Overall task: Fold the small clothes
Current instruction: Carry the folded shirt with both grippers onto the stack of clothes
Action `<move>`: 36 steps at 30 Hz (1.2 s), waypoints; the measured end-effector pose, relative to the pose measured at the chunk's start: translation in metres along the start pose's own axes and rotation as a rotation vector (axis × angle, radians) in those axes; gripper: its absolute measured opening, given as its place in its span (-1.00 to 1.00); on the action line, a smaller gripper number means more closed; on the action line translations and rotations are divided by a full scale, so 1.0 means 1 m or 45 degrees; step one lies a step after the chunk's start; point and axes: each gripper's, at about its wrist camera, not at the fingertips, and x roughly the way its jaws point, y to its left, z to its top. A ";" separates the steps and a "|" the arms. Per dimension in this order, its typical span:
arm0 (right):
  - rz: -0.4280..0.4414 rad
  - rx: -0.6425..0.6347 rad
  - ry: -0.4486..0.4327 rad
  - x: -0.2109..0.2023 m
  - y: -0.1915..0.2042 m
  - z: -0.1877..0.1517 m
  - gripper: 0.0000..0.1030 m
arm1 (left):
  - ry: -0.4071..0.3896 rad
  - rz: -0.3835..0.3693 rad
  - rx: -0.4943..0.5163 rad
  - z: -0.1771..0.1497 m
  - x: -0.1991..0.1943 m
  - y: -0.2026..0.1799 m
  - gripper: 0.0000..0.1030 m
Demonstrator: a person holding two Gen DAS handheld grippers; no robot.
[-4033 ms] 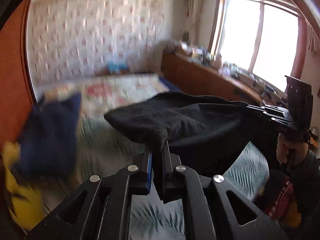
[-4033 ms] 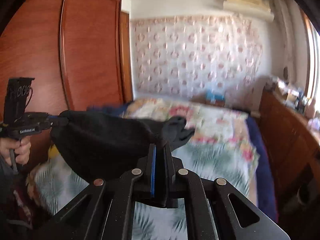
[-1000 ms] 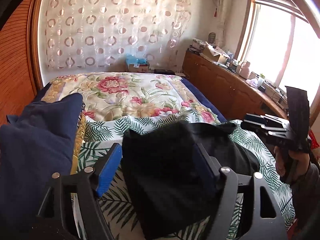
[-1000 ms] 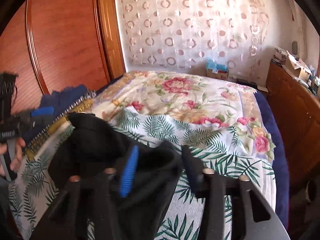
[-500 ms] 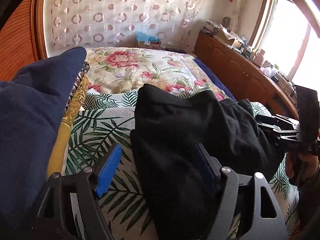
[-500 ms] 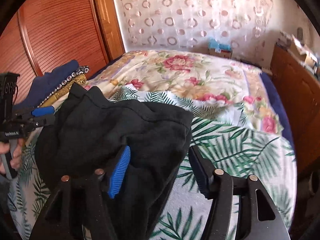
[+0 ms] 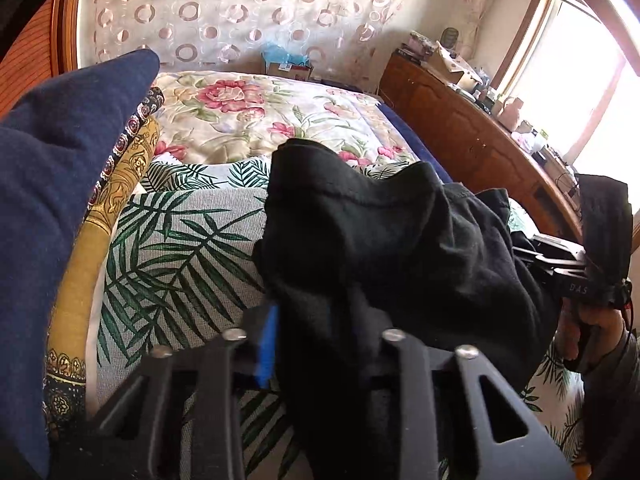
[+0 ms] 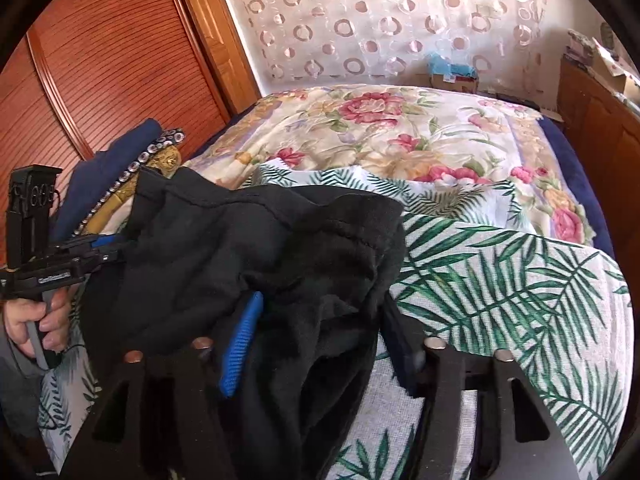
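Left wrist view alone shows the window [image 7: 592,92]; both hand-held grippers closing on black garment [image 7: 380,240].

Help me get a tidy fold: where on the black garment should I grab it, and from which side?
Grip the black garment at its stitched hem edge, one corner per hand-held gripper, coming from the near side with the fingers pointing down at the bed. The hem is a firm, straight line; the middle is bunched and would only crumple.
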 end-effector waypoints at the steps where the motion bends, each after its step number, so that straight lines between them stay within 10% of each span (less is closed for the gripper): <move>1: 0.032 -0.001 0.008 0.002 0.001 0.000 -0.27 | -0.004 -0.017 -0.003 0.000 -0.001 0.001 -0.71; 6: 0.039 -0.066 -0.021 -0.005 0.008 -0.001 -0.65 | -0.090 -0.006 0.062 0.000 -0.023 -0.015 -0.85; 16: 0.029 -0.204 -0.270 -0.068 0.047 0.015 -0.70 | -0.387 -0.054 0.060 -0.007 -0.124 -0.027 -0.87; 24: 0.107 -0.419 -0.394 -0.095 0.103 0.062 -0.70 | -0.614 0.084 -0.019 -0.014 -0.197 0.011 -0.87; 36: 0.211 -0.743 -0.316 -0.013 0.220 0.152 -0.71 | -0.711 0.277 -0.406 -0.075 -0.209 0.111 -0.87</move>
